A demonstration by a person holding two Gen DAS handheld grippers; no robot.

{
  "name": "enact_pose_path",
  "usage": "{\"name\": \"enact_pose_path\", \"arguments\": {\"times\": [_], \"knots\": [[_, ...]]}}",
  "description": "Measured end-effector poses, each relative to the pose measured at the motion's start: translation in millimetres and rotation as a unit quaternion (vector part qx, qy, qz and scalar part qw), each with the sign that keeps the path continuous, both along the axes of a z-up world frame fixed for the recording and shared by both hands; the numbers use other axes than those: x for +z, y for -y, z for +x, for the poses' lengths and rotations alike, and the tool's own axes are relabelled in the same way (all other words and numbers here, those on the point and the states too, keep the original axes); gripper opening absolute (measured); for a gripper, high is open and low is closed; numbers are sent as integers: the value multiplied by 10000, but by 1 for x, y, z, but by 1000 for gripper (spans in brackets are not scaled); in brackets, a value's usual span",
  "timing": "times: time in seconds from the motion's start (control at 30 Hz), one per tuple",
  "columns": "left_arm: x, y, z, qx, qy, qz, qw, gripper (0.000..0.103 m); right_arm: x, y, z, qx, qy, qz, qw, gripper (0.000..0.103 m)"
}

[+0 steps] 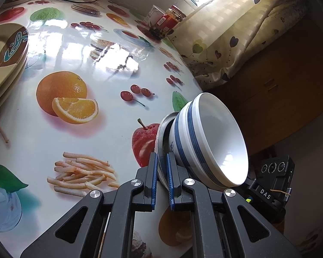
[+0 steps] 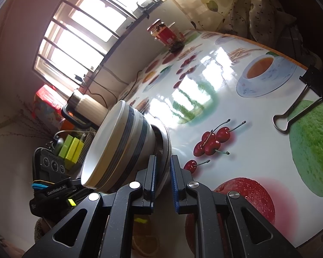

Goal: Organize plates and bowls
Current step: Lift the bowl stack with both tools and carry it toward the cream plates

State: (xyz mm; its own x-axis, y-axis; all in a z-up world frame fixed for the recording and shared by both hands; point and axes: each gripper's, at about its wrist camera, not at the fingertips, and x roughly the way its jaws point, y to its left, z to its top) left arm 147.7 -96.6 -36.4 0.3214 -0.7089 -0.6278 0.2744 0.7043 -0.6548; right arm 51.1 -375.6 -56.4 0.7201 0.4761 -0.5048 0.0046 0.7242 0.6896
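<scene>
1. Spreading across both views, a glossy surface (image 1: 79,49) printed with oranges, cherries, apples and fries fills most of each picture; a barred window (image 2: 84,21) lets in bright light behind it.
2. A cream curtain (image 1: 236,28) with heart shapes hangs past the far edge of the surface.
3. A stack of pale green plates (image 1: 4,64) with a brown and teal motif sits at the left edge of the left wrist view, well apart from the bowls.
4. Stacked white bowls with blue bands (image 1: 206,142) rest nested on a metal plate (image 1: 161,142); the pair appears tilted, held above the surface.
5. The left claw (image 1: 161,178) is clamped on the metal plate's rim, its blue pads on either side.
6. The right claw (image 2: 163,176) grips the opposite rim of the same plate, with the bowls just beside its left finger.
7. A red-labelled jar (image 1: 172,19) stands near the far edge beside a white cup (image 1: 155,14).
8. A black binder clip (image 2: 301,99) sits on the surface's right edge.
</scene>
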Motion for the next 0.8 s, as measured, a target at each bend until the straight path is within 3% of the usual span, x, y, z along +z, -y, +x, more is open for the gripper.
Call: {"name": "enact_pose_path", "arguments": {"times": [0.8], "knots": [[8, -3, -2, 79, 83, 143, 9998, 9, 0, -2, 2, 89, 115, -8, 9999, 13]]}}
